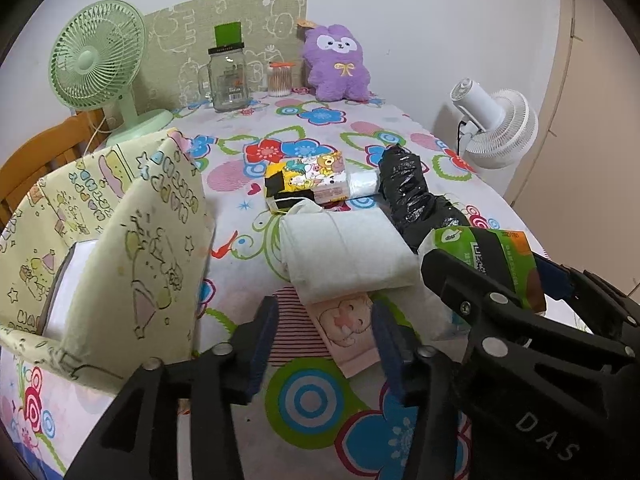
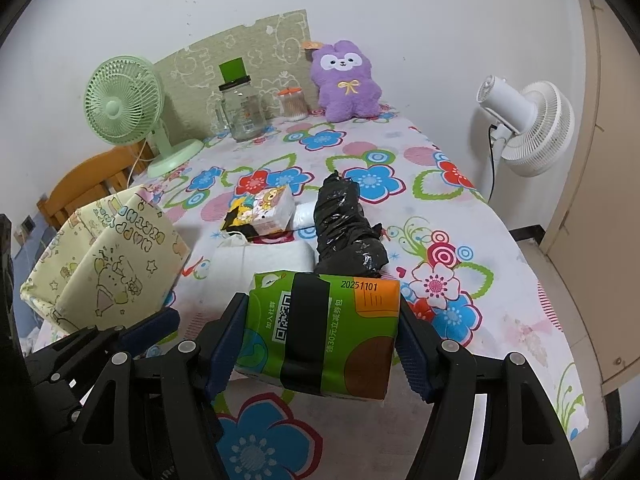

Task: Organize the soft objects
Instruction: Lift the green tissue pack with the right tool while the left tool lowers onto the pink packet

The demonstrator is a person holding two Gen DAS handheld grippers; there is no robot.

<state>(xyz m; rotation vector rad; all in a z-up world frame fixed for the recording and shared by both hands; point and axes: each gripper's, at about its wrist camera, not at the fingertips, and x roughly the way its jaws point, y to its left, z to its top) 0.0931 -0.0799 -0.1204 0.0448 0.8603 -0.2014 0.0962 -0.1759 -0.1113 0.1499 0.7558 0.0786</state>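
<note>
right gripper (image 2: 320, 344) clamped on green tissue pack (image 2: 324, 328), held above floral tablecloth (image 2: 460, 208) | left gripper (image 1: 324, 340) spread wide, empty, over pink cloth (image 1: 348, 332) | white folded towel (image 1: 344, 256) just beyond | yellow fabric bin (image 1: 104, 240) to left

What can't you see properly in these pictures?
- Left wrist view: the yellow fabric bin hides most of its contents; only a white edge shows.
- Left wrist view: the folded white cloth covers part of the pink piece.
- Right wrist view: the green tissue pack hides the tablecloth beneath.

Green tissue pack (image 2: 324, 328) clamped, lifted above the white folded cloth (image 1: 344, 252).
</note>
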